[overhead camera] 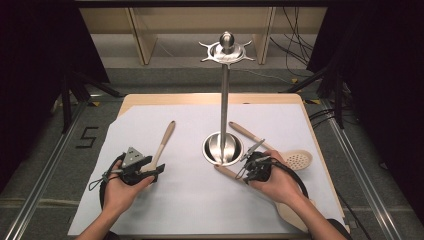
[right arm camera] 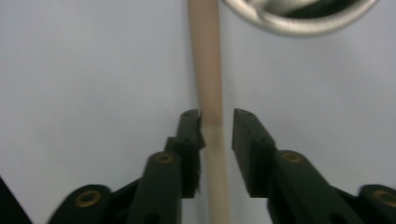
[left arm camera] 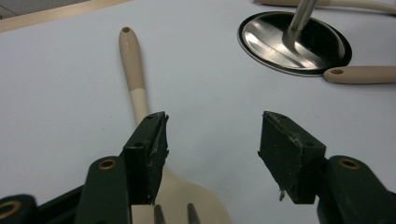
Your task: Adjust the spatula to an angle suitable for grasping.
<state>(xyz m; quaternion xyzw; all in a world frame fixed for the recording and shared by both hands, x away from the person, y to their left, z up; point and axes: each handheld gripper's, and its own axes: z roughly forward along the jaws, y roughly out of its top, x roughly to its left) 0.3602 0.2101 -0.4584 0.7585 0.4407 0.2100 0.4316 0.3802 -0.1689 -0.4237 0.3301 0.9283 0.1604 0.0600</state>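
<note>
- While the right gripper (right arm camera: 217,123) straddles the utensil handle (right arm camera: 208,70) at 5 o'clock of the stand base (overhead camera: 223,148), its jaws sit narrowly spread, one touching; this reads as the grasping step.
- Next, those jaws need to squeeze before lifting.
- Left gripper (left arm camera: 212,140), jaws wide apart, hovers over the slotted spatula (left arm camera: 135,88) at 9 o'clock on the surface (overhead camera: 175,200).

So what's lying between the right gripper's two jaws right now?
A beige utensil handle runs up between the right gripper's jaws, seen in the right gripper view.

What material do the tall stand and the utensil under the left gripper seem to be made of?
Stand: likely polished steel; its pole and round base mirror the light. Slotted turner: handle probably matte plastic or silicone, cream with a tan end, smooth and grainless, though painted wood is possible.
</note>
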